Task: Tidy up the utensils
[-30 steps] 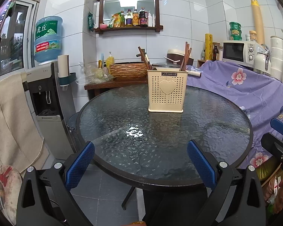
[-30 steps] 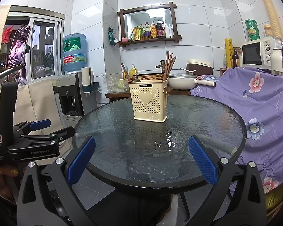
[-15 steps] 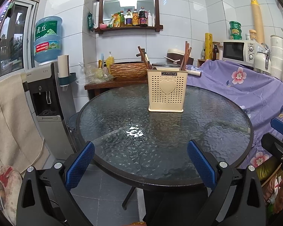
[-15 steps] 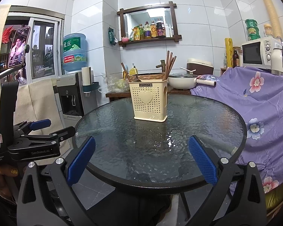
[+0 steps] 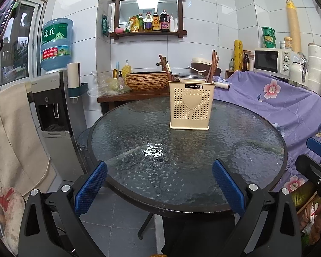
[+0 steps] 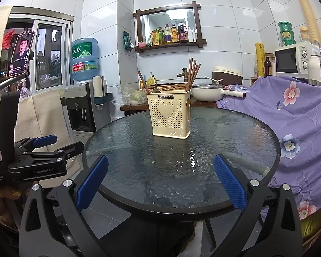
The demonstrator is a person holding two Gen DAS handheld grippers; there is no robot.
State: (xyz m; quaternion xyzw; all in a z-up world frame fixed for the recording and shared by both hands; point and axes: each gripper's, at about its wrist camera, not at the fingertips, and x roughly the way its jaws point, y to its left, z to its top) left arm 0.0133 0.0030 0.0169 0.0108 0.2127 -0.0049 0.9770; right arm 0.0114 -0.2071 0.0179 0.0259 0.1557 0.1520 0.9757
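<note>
A cream perforated utensil holder [image 5: 191, 105] with a heart on its front stands upright toward the far side of a round glass table [image 5: 139, 147]; it also shows in the right wrist view [image 6: 170, 115]. Brown chopsticks [image 5: 211, 66] lean in its right compartment and dark-handled utensils [image 5: 165, 68] in its left; both show in the right wrist view, chopsticks [image 6: 192, 72]. My left gripper [image 5: 159, 189] is open and empty at the table's near edge. My right gripper [image 6: 160, 183] is open and empty at the near edge too.
A water dispenser [image 5: 53, 98] stands left of the table, with beige cloth [image 5: 8, 132] beside it. A purple floral cover [image 5: 289, 102] drapes the right side. A wooden counter behind holds a woven basket [image 5: 147, 81] and a pot [image 6: 207, 92]. The left gripper shows in the right wrist view [image 6: 42, 152].
</note>
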